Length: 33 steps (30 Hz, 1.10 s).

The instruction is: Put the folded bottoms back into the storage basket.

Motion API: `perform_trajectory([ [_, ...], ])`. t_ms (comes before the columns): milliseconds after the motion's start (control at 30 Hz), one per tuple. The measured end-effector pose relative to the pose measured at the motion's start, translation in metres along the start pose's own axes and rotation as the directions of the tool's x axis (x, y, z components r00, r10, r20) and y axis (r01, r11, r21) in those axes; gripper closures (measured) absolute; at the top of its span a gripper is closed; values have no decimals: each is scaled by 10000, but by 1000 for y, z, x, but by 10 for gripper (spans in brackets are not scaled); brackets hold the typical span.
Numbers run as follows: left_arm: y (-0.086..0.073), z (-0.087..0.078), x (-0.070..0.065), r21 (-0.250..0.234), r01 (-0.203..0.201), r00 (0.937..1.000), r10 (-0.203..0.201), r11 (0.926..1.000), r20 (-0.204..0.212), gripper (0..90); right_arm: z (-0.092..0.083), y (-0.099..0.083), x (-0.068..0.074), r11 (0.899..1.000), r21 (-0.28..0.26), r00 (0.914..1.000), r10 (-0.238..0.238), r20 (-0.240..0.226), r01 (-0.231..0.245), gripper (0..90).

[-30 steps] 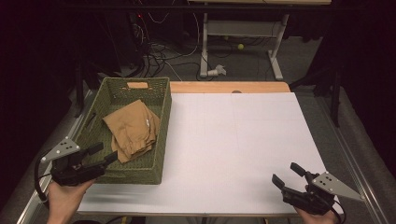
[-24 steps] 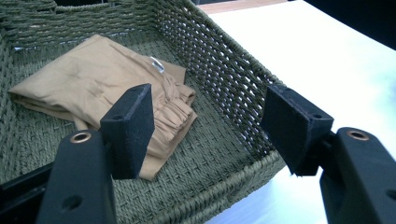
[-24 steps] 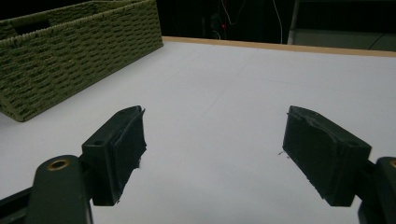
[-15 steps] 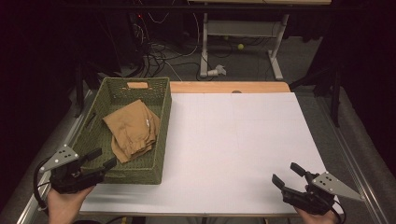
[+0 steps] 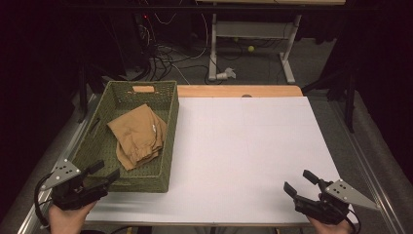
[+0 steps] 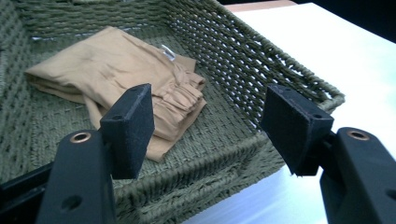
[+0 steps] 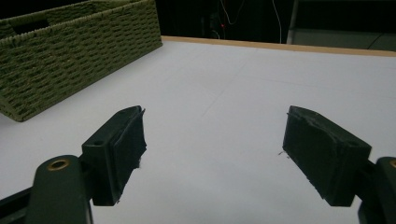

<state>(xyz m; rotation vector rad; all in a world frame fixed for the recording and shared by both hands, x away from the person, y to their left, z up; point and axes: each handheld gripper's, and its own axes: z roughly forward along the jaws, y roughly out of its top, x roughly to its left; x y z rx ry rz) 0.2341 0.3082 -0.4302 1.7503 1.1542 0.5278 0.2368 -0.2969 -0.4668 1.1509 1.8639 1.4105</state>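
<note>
White table (image 5: 243,146), both claws low, jaws apart

One green woven basket (image 5: 168,139), one folded tan garment (image 5: 138,135), two grippers, left gripper (image 5: 103,171), right gripper (image 5: 300,182)

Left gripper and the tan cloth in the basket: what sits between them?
The basket's near woven wall stands between the open left gripper and the tan cloth, as the left gripper view shows.

high: above, forward-down | gripper views: low, close | shared: basket (image 5: 168,141)
</note>
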Motion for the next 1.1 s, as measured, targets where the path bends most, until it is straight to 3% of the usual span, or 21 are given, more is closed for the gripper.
perform_trajectory([
  [367, -11, 1, 0, -149, 46, 9999, -48, 9999, -141, 333, -1, 0, 0, 10000, -25, 10000, 6, 5, -6, 218],
  [667, -20, 7, -3, 7, -48, 9997, 48, 10000, -259, 333, -1, 0, 0, 10000, -39, 10000, 36, 41, -36, 218],
  [800, -21, 7, -5, -31, -188, 9993, 187, 9998, -311, 333, -3, 0, 0, 10000, -68, 9999, 72, 73, -72, 218],
  [1100, -21, 7, -4, -170, -51, 9996, 47, 9998, -280, 333, -3, 0, 0, 9999, -74, 9999, 101, 98, -100, 218],
])
